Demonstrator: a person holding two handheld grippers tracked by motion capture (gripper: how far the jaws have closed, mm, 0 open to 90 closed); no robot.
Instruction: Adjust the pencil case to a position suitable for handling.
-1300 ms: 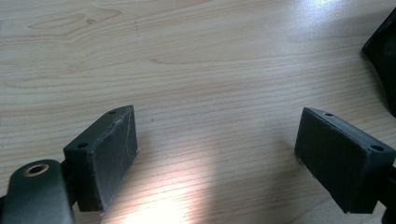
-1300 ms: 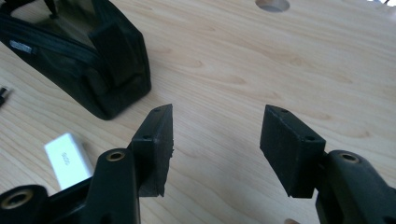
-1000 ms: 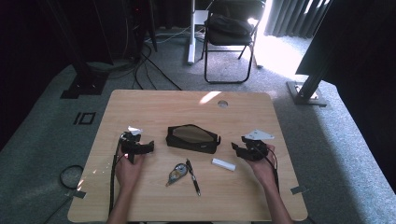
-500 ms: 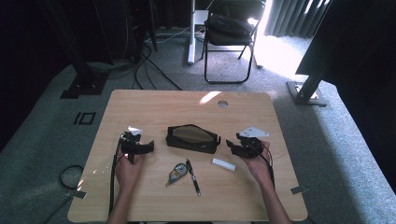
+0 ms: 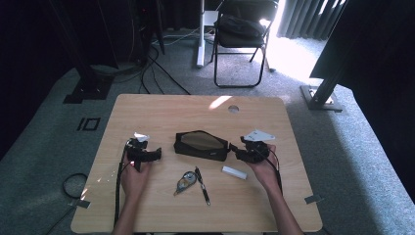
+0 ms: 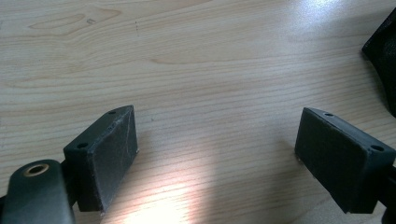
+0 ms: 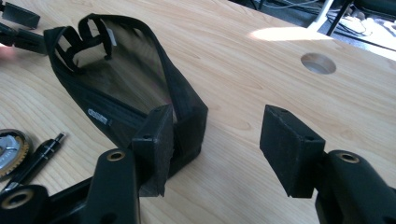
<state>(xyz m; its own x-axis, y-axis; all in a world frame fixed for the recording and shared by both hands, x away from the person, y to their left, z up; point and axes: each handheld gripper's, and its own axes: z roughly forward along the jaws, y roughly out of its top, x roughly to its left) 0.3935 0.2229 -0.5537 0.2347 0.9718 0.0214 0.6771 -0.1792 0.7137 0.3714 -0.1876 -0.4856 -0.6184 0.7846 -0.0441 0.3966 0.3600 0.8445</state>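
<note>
1. The work seems to be at its very start. The black pouch (image 5: 201, 145) lies on the wooden bench (image 5: 161, 112) with its mouth open, and I see nothing inside it in the right gripper view.

2. The small things are all outside the pouch, on the near side of it: a round tape dispenser (image 5: 185, 181), a black pen (image 5: 202, 178) just beside that, and a white eraser-like stick (image 5: 235, 172) nearer the pouch's right end. My judgement is that they are to go into the pouch, so almost all is left to do.

3. The right tongs (image 7: 215, 140) are wide open and hold nothing. One jaw is at the outer wall of the pouch's right end, touching it or very nearly; the other jaw stands free over bare wood. So the pouch end is not between the jaws.

4. The left tongs (image 6: 224, 149) are also wide open and empty. They rest low over bare bench, to the left of the pouch and apart from it; only a dark corner of the pouch (image 6: 384, 60) is seen at the edge of the left gripper view.
</note>
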